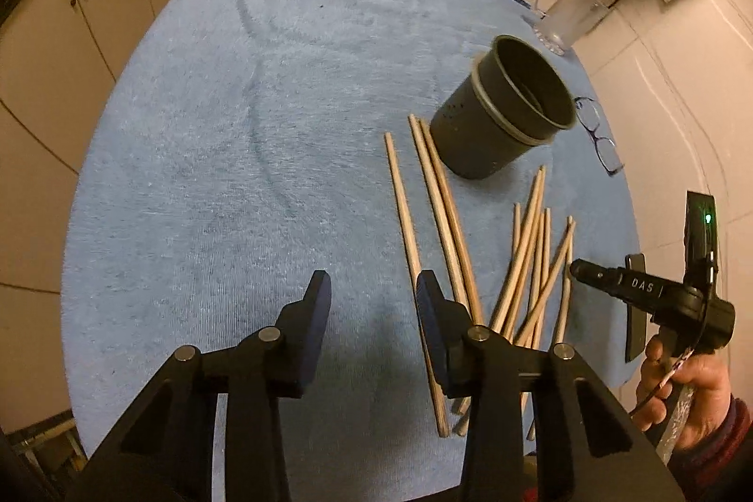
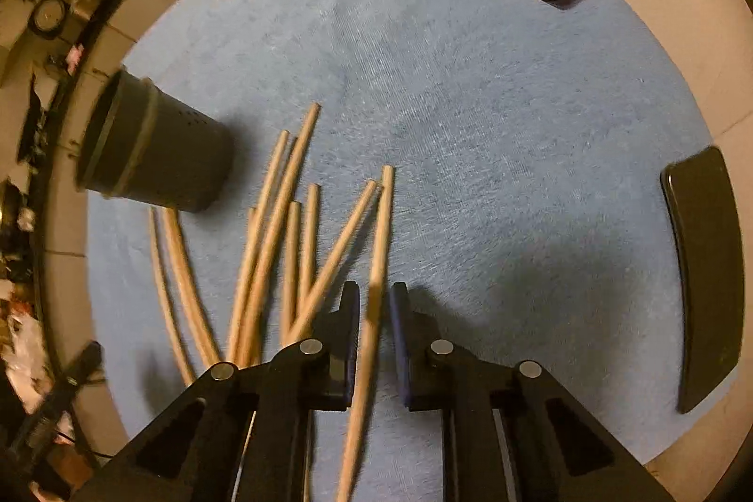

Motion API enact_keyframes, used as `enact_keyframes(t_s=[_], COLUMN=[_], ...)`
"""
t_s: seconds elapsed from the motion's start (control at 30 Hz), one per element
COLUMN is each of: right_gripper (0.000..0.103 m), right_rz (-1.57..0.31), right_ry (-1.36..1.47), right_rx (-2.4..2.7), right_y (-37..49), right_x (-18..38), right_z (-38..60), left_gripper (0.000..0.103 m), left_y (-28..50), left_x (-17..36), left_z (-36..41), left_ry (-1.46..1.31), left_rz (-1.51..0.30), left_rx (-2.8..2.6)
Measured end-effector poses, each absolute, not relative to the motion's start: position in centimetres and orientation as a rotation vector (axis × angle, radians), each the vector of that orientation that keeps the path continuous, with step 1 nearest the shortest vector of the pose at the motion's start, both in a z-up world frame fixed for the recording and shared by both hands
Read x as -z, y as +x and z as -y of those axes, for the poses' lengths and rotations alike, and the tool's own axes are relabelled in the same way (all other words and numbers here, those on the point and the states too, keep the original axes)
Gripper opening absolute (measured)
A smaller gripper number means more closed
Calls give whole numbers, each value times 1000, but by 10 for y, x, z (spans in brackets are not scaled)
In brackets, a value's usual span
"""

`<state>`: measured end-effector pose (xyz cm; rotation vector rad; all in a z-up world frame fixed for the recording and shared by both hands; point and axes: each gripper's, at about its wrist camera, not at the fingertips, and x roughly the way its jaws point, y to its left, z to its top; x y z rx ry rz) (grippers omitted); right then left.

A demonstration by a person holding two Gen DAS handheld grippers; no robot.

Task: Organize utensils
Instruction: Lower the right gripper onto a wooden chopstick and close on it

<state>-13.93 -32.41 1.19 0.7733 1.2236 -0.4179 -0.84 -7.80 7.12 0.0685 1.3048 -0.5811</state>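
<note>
Beige cabinets (dark handles) under warm light.

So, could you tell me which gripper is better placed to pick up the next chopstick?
The right gripper: one chopstick already lies between its narrow jaws. The left gripper has only blue cloth between its fingers, the chopsticks lying beside it.

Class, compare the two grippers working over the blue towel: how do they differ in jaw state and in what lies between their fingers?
The left gripper has a wide gap over bare blue towel; the right gripper has a narrow one. The left has nothing between its fingers, a chopstick passing just outside one; the right straddles a chopstick, apparently without pinching it. Both are black, two-fingered, and point down at the towel.
</note>
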Motion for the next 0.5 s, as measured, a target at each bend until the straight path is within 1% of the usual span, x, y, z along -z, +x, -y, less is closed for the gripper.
enact_keyframes(t_s=[0.13,0.2,0.5], right_gripper=[13,7,7], right_rz=[-1256,-1260,-1178], right_ry=[746,730,729], right_rx=[412,413,449], right_y=[-129,-128,-139], right_x=[-1,0,-15], right_z=[326,327,344], left_gripper=[36,36,36], left_y=[0,4,17], left_x=[-64,-60,-37], left_z=[82,87,126], left_ry=[51,48,109], left_rz=[-1327,-1339,-1384], left_rx=[565,564,562])
